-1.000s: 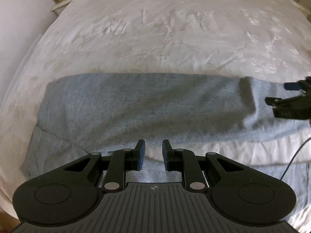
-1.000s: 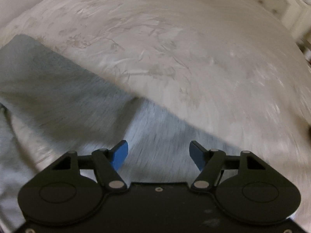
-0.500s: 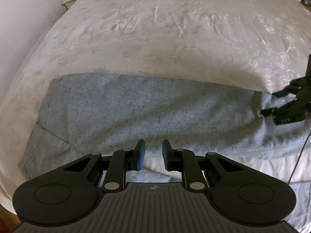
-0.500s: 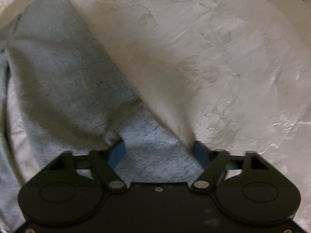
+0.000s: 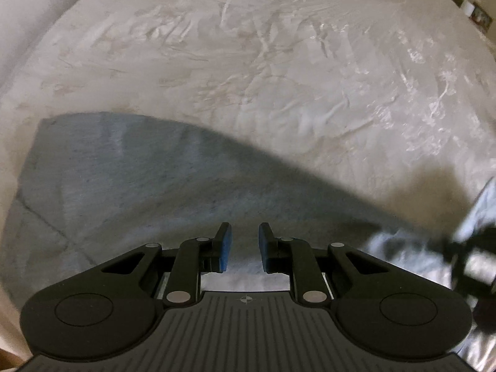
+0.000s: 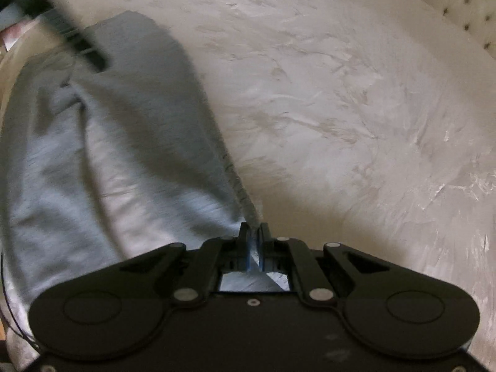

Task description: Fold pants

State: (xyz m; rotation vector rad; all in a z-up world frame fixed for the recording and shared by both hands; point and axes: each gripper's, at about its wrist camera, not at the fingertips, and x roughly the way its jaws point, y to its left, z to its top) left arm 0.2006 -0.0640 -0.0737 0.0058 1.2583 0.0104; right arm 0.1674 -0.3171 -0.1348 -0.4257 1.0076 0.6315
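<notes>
Grey pants [image 5: 139, 186] lie across the near part of a white bedspread [image 5: 279, 62]. My left gripper [image 5: 241, 232] points down over their near edge, its blue pads a small gap apart with nothing between them. In the right wrist view the pants [image 6: 93, 170] stretch away to the left, lifted at one end. My right gripper [image 6: 254, 228] is closing its jaws, which pinch the ribbed edge of the pants between the pads. The same gripper [image 5: 465, 254] shows as a dark blur at the right of the left wrist view, with pale cloth bunched by it.
The bedspread [image 6: 341, 108] runs wide and wrinkled beyond the pants. A tufted headboard [image 6: 449, 0] stands at the far right. Small items sit on a bedside shelf [image 5: 474, 12]. The other gripper [image 6: 68, 37] is a dark blur at top left.
The right gripper went from wide open over the cloth to shut on the pants' edge and has lifted that end. The left gripper moved closer over the pants, with the same gap.
</notes>
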